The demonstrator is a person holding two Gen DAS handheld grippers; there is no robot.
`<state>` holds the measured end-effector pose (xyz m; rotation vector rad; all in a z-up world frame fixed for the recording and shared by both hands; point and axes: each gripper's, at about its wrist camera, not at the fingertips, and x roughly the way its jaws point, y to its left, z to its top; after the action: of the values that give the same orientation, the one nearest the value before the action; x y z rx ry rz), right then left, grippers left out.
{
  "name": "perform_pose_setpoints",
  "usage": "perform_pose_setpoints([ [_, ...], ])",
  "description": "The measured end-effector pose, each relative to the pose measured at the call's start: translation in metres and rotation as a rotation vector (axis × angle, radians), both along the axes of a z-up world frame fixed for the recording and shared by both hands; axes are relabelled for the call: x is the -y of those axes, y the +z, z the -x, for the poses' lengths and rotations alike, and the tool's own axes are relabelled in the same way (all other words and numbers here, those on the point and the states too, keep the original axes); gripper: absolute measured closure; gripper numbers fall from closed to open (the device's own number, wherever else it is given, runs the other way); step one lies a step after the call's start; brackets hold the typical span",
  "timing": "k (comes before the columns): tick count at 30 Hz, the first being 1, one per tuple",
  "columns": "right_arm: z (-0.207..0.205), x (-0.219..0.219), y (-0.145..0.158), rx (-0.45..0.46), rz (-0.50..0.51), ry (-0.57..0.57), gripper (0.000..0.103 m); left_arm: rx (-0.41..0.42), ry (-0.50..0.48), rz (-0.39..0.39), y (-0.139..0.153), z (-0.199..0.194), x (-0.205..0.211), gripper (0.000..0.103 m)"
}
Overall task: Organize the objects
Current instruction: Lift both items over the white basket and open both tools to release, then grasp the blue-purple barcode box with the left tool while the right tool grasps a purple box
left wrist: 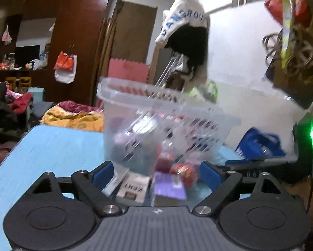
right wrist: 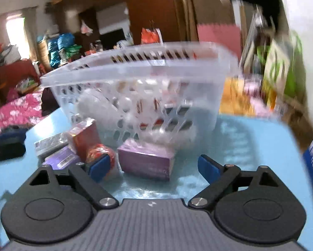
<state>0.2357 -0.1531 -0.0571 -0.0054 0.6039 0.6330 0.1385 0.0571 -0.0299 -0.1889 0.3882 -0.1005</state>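
A clear slotted plastic basket stands on the light blue table with blurred items inside. In front of it lie small packs: a purple box, a round red-wrapped item, a dark red box and a white box with lettering. My left gripper is open just above the packs, touching none. My right gripper is open too, the purple box lying between its blue fingers without contact.
A blue bag lies at the table's right, a dark device with a green light beside it. A silvery flat pack lies left of the small packs. Hanging bags, a cap, a bed and wardrobes surround the table.
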Motion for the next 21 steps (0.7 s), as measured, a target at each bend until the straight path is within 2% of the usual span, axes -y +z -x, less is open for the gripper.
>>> perform_pose_setpoints([
  [4,-0.007,-0.003,-0.003,-0.053,-0.071,-0.026,0.02,-0.019,0.01,0.007,-0.009,-0.001,-0.004,0.011],
  [7,-0.01,-0.012,-0.011,-0.072,-0.024,-0.006,0.021,-0.011,0.011,-0.012,-0.009,0.002,0.0,0.011],
  [9,-0.007,-0.014,-0.014,-0.065,0.01,0.001,0.034,-0.025,0.009,-0.039,-0.012,0.003,0.004,0.011],
  [15,0.022,0.028,-0.01,0.005,-0.004,-0.008,0.035,-0.106,0.019,-0.137,-0.017,-0.014,0.024,0.011],
  [18,0.034,0.048,-0.013,0.033,-0.021,-0.018,0.035,-0.09,0.023,-0.187,-0.017,-0.015,0.038,0.012],
  [20,0.037,0.054,-0.011,0.035,-0.053,-0.005,0.035,-0.099,0.018,-0.227,-0.018,-0.017,0.046,0.025],
  [21,0.038,0.053,-0.009,0.049,-0.054,-0.006,0.035,-0.124,0.02,-0.261,-0.02,-0.02,0.051,0.049],
])
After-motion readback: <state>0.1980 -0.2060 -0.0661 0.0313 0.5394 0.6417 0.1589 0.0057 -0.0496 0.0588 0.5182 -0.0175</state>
